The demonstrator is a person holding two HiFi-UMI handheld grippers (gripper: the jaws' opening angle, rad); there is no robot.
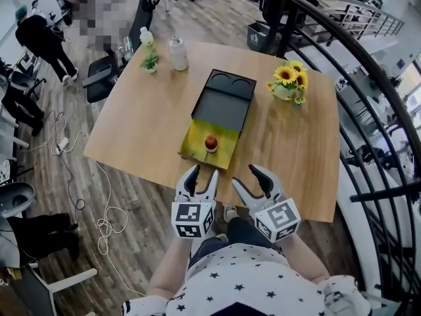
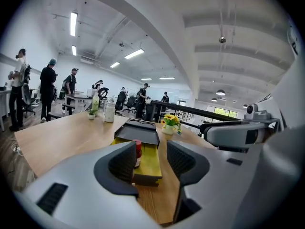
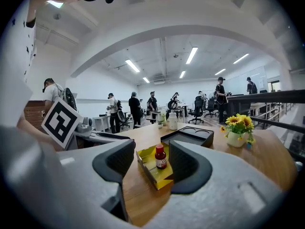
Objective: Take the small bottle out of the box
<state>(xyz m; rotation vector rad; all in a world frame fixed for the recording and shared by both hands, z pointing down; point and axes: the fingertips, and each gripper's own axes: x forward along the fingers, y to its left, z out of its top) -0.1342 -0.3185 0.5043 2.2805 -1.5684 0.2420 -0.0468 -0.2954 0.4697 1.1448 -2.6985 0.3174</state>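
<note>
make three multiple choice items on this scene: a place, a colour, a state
1. Where does the small brown bottle with a red cap stand? A on the floor; B in the yellow-lined open box; C on a chair.
2. What colour is the box's flat lid? A white; B black; C green.
3. How do the left gripper's jaws stand? A shut on the bottle; B shut, empty; C apart, empty.
Key: 1 B, yellow lining surrounds it; 2 B, it shows black; 3 C, a gap shows between them.

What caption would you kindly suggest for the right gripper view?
Open hand-held gripper faces small bottle standing in yellow box.
</note>
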